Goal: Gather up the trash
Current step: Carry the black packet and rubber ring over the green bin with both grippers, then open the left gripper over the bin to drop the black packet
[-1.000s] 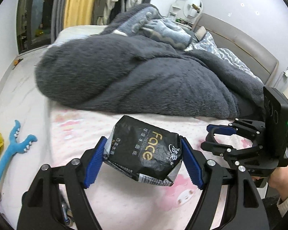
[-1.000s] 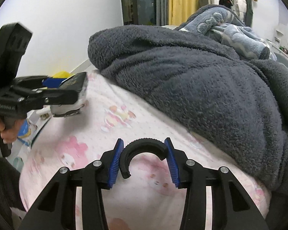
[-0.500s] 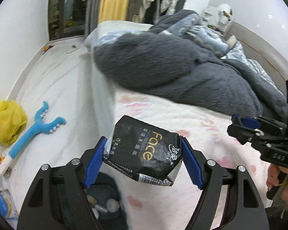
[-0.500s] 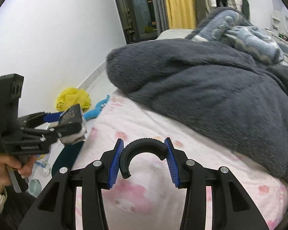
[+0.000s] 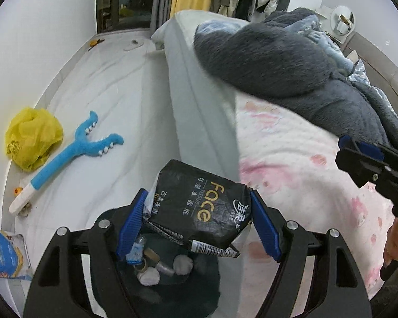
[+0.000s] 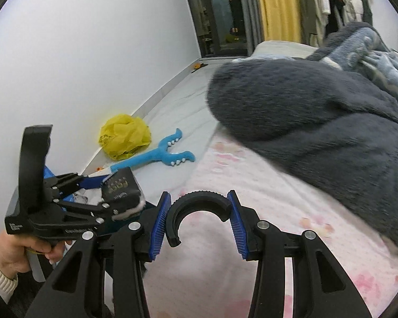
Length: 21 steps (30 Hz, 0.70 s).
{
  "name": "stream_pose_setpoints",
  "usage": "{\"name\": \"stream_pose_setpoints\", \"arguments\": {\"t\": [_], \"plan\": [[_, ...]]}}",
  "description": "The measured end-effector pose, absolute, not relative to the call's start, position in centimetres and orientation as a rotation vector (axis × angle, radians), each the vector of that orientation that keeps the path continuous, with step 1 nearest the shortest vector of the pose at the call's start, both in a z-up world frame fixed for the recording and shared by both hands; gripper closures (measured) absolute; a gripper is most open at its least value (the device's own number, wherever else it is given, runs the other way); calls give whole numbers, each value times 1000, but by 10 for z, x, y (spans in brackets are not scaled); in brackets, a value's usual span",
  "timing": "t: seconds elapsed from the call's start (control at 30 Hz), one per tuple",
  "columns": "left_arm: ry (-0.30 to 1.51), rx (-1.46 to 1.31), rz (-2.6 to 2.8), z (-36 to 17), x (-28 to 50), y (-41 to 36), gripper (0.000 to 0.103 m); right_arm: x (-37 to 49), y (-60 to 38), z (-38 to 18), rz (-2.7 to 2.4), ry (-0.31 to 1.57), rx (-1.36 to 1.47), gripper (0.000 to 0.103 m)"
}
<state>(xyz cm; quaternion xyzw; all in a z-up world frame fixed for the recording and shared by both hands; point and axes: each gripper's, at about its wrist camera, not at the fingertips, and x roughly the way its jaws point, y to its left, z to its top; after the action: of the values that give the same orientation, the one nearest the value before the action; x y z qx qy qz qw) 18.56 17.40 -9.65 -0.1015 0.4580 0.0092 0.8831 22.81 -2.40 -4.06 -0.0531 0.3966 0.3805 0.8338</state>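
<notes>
Only in the left wrist view was the dark bin (image 5: 172, 278) shown, low between the arms of the left gripper (image 5: 199, 225), with white wads, a small bottle and other bits lying in it. A blue-printed packet (image 5: 2, 251) on the floor at the left edge was also seen there alone. Only in the right wrist view was the left gripper (image 6: 124, 198) seen from the side, together with the hand (image 6: 16, 251) and pale ribbed cuff that carried it. In both views the yellow plastic bag (image 5: 31, 137) and the blue forked toy (image 5: 77, 151) were seen on the white floor near the wall, and the grey fleece blanket (image 5: 278, 66) was heaped on the pink-printed bed sheet (image 5: 305, 172).

The black tissue pack (image 5: 201, 206) was pinched between the blue pads (image 5: 131, 228) of the left gripper, one pad pressed against each end, and was held over the bin, beside the bed's edge. The black C-shaped ring (image 6: 199, 212) was clamped between the pads of the right gripper (image 6: 199, 222), its open side turned down toward the camera, above the bed sheet. The right gripper's tip (image 5: 358, 156) was visible at the right of the left view.
</notes>
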Motion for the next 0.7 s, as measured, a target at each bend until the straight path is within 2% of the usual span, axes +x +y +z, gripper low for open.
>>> {"name": "stream_pose_setpoints", "arguments": {"t": [0.7], "plan": [[1208,-308,101,-157,153,248,25,207,67,-64,898,885,-206,59]]}}
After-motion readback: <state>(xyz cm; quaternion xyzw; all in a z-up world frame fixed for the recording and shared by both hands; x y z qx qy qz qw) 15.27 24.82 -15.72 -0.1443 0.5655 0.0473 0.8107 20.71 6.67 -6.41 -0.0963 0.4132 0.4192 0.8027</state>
